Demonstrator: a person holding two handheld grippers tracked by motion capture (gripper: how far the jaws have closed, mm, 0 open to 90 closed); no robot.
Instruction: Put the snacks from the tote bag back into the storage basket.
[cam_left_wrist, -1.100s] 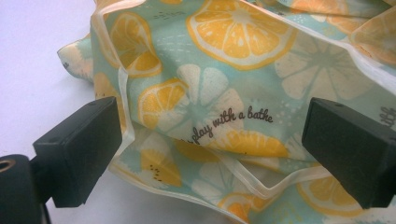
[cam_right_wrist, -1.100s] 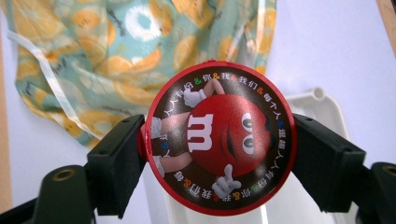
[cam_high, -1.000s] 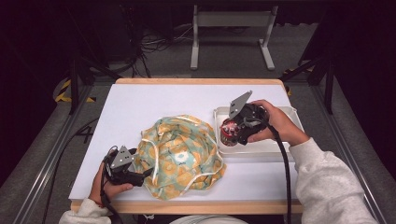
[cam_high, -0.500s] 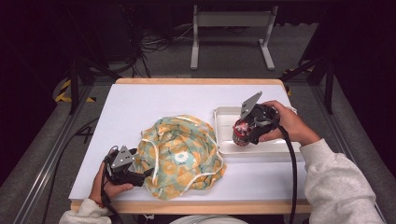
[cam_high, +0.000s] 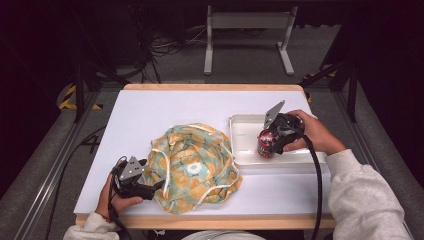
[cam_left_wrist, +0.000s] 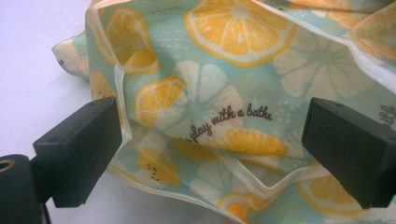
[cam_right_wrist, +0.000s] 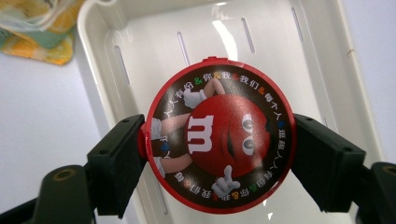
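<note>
Briefly, items as seen:

1. Tin (cam_right_wrist: 219, 133): round, red rim, lid printed w/ red M&M figure and a ring of small characters. Was pinched across its sides by right gripper (cam_right_wrist: 219, 154), both jaws pressed against its edge. Held over the tray (cam_right_wrist: 327, 60), lid facing the gripper's camera. In high view the tin (cam_high: 266, 142) sat low in the tray's (cam_high: 240, 122) near-right part; contact w/ tray floor couldn't be told.

2. Tray: white plastic, rectangular, raised rim, slots in floor. Stood on table (cam_high: 150, 115), right half, just beside the bag (cam_high: 192, 165). Bag's edge showed at top left corner of right gripper view (cam_right_wrist: 32, 28).

3. Bag: soft cloth, pale green w/ lemon-slice print, cream trim and straps, script text "play with a bathe" legible in left gripper view (cam_left_wrist: 224, 93). Lay crumpled in a heap at table's centre-front.

4. Left gripper (cam_left_wrist: 210, 154): jaws spread wide, one each side of the bag's near edge, cloth and a cream strap lying between them, nothing clamped. In high view it (cam_high: 157, 186) sat at the bag's left-front edge, held low by left hand (cam_high: 117, 202) near table's front edge.

5. Right gripper in high view (cam_high: 272, 142): held by right hand (cam_high: 312, 132) over tray, grey plate up, cable trailing back along the sleeve (cam_high: 365, 195).

6. Table: white top, wood edging.
</note>
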